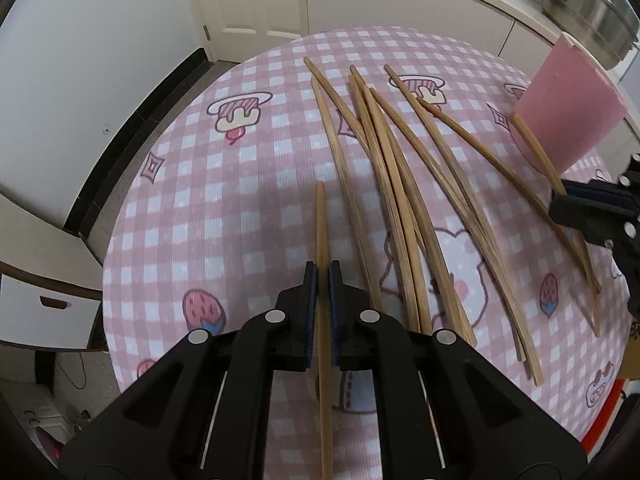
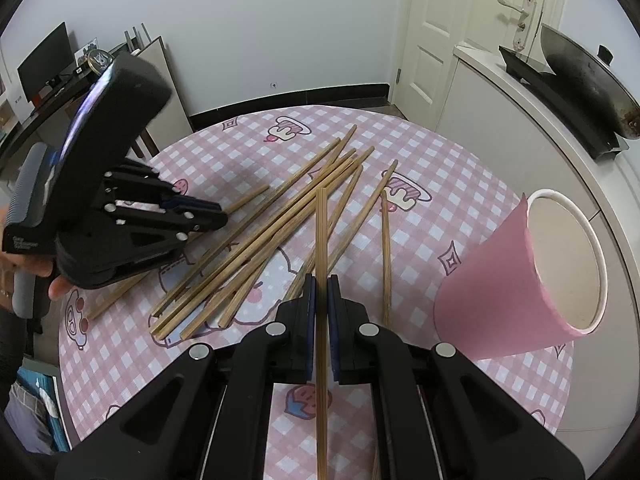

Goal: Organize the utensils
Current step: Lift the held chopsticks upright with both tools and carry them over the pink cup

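Collection step in hand. My left gripper (image 1: 322,276) pinches one chopstick (image 1: 321,220); my right gripper (image 2: 320,284) pinches another (image 2: 321,232). The remaining chopsticks (image 2: 256,236) lie mid-table; the pink paper cup (image 2: 520,280) stands near the right edge. Next, I judge: tip each held stick upright into the cup.

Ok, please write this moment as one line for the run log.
left gripper: shut on chopstick | right gripper: shut on chopstick | pink cup: empty, upright | loose chopsticks: on table

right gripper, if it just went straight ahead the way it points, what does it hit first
Likely the pile of loose chopsticks on the tablecloth. The right gripper, shut on one chopstick, aims there; the pink cup sits off to the side. Depth is uncertain.
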`<state>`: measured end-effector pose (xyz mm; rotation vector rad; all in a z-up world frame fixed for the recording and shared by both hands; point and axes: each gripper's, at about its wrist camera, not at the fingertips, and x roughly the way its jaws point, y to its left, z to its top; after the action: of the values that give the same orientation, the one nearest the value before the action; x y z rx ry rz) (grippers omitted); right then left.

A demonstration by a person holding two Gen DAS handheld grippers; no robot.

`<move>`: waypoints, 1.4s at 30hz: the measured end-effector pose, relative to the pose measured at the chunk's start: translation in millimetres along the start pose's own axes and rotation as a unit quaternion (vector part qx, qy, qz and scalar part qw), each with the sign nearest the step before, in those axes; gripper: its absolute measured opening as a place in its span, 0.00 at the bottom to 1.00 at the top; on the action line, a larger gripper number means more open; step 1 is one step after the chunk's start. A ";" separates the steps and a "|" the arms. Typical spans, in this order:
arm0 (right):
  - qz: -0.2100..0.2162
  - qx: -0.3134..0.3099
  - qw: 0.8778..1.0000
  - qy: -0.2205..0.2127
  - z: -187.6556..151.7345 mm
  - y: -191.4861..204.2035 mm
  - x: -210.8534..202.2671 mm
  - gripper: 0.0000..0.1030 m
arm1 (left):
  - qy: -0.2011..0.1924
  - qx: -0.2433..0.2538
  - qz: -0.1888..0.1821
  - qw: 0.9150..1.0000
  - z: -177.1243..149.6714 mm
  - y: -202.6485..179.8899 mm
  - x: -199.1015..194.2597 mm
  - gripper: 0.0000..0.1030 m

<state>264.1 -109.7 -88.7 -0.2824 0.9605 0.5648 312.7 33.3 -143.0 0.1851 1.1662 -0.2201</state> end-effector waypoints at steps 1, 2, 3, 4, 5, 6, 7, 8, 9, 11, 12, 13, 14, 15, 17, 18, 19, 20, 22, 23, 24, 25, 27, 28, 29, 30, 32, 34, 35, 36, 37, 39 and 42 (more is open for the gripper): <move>-0.001 0.001 1.000 -0.001 0.1 -0.4 -0.4 0.05 | 0.000 -0.001 0.002 1.000 3.6 -0.6 1.3 0.07; -0.002 0.001 1.000 -0.002 0.6 -0.7 -1.1 0.05 | -0.003 -0.001 0.004 1.000 5.7 -1.2 1.6 0.07; -0.004 0.003 1.000 -0.004 1.1 -1.3 -2.1 0.04 | -0.008 0.001 0.008 1.000 6.6 -2.6 1.6 0.07; -0.005 0.003 1.000 -0.006 1.8 -1.8 -3.2 0.05 | -0.019 0.000 0.015 1.000 7.3 -2.9 0.3 0.07; -0.007 0.004 1.000 -0.009 2.4 -2.4 -5.1 0.05 | -0.035 -0.007 0.015 0.999 7.3 -1.5 -4.2 0.04; -0.008 0.005 1.000 -0.013 3.1 -2.5 -7.7 0.05 | -0.052 -0.013 0.007 0.999 6.5 0.1 -11.2 0.03; -0.008 0.006 1.000 -0.018 4.2 -2.6 -11.2 0.05 | -0.065 -0.017 0.002 0.998 6.8 1.3 -17.4 0.03; -0.008 0.006 1.000 -0.023 4.5 -2.7 -14.6 0.05 | -0.082 -0.019 0.000 0.996 6.7 1.9 -26.6 0.03; -0.008 0.007 1.000 -0.029 5.5 -3.0 -18.5 0.04 | -0.097 -0.020 0.002 0.995 6.0 2.4 -35.9 0.02; -0.009 0.009 0.999 -0.043 8.4 -3.2 -28.1 0.04 | -0.127 -0.020 0.002 0.992 5.5 1.9 -56.0 0.02; -0.009 0.009 0.999 -0.048 9.6 -2.8 -33.1 0.04 | -0.125 -0.015 0.000 0.992 6.0 0.2 -59.5 0.02; -0.009 0.009 0.999 -0.049 10.7 -2.3 -35.8 0.05 | -0.106 -0.006 0.001 0.994 7.6 -1.4 -57.0 0.02; -0.011 0.007 0.999 -0.051 11.2 -1.1 -38.3 0.04 | -0.086 0.003 -0.003 0.996 7.8 -2.8 -51.9 0.02; -0.011 0.006 0.999 -0.051 10.9 0.5 -39.4 0.04 | -0.071 0.004 -0.005 0.997 7.9 -4.0 -46.3 0.03; -0.013 0.003 0.999 -0.049 10.5 3.4 -39.9 0.05 | -0.043 0.003 -0.002 0.999 3.8 -5.3 -33.1 0.03; -0.013 0.003 0.999 -0.048 9.9 4.5 -39.5 0.04 | -0.038 -0.002 -0.002 0.999 -0.1 -2.1 -31.0 0.03; -0.013 0.002 0.999 -0.046 9.2 5.1 -38.7 0.05 | -0.036 -0.007 0.000 0.999 -0.8 -1.0 -28.7 0.03; -0.013 0.002 0.999 -0.044 8.4 5.7 -38.1 0.05 | -0.032 -0.009 0.006 0.999 -2.1 -0.1 -26.2 0.03; -0.013 0.000 0.999 -0.038 6.7 6.4 -34.4 0.05 | -0.025 -0.011 0.010 1.000 -2.5 2.5 -19.1 0.03; -0.013 0.000 0.999 -0.037 5.8 6.3 -32.9 0.05 | -0.019 -0.011 0.008 1.000 -2.2 3.7 -16.3 0.03; -0.012 0.000 0.999 -0.035 5.4 5.8 -31.1 0.05 | -0.016 -0.011 0.008 1.000 -1.5 4.2 -14.6 0.06; -0.011 0.001 0.999 -0.034 5.6 5.5 -30.1 0.05 | -0.015 -0.011 0.009 1.000 -2.2 4.0 -14.2 0.10; -0.009 0.002 0.999 -0.033 5.6 4.3 -27.7 0.05 | -0.011 -0.013 0.014 1.000 0.0 2.3 -10.8 0.23; -0.008 0.003 0.999 -0.032 5.6 4.0 -26.3 0.05 | -0.010 -0.013 0.016 1.000 -0.1 1.9 -9.0 0.24; -0.007 0.003 0.999 -0.031 5.9 4.0 -25.0 0.05 | -0.009 -0.013 0.018 1.000 0.3 1.6 -6.7 0.24; -0.006 0.002 1.000 -0.030 5.7 3.9 -23.5 0.05 | -0.008 -0.011 0.019 1.000 0.8 0.9 -4.1 0.24; -0.006 0.003 1.000 -0.029 5.4 3.3 -21.4 0.05 | -0.007 -0.012 0.021 1.000 1.1 1.5 0.3 0.23; -0.005 0.005 1.000 -0.028 4.9 1.5 -19.9 0.05 | -0.015 -0.009 0.026 1.000 1.5 0.1 2.1 0.23; -0.005 0.006 1.000 -0.028 4.7 0.4 -19.5 0.05 | -0.017 -0.007 0.027 0.999 2.0 -0.1 3.3 0.15; -0.005 0.008 1.000 -0.028 4.4 -1.1 -19.2 0.05 | -0.020 -0.005 0.025 0.999 2.5 -1.6 3.7 0.05; -0.005 0.010 1.000 -0.028 4.0 -2.1 -19.2 0.05 | -0.024 -0.004 0.031 0.999 2.0 -2.8 2.6 0.06; -0.004 0.013 0.999 -0.029 3.9 -4.1 -19.7 0.05 | -0.043 -0.011 0.040 0.998 2.8 -2.2 -1.6 0.05; -0.005 0.015 0.999 -0.032 3.0 -5.6 -22.1 0.05 | -0.094 -0.029 0.016 0.995 2.7 0.7 -30.1 0.05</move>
<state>259.5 -120.1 -68.7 -0.2399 0.9057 0.5469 303.9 35.5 -114.1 0.1291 0.9804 -0.1703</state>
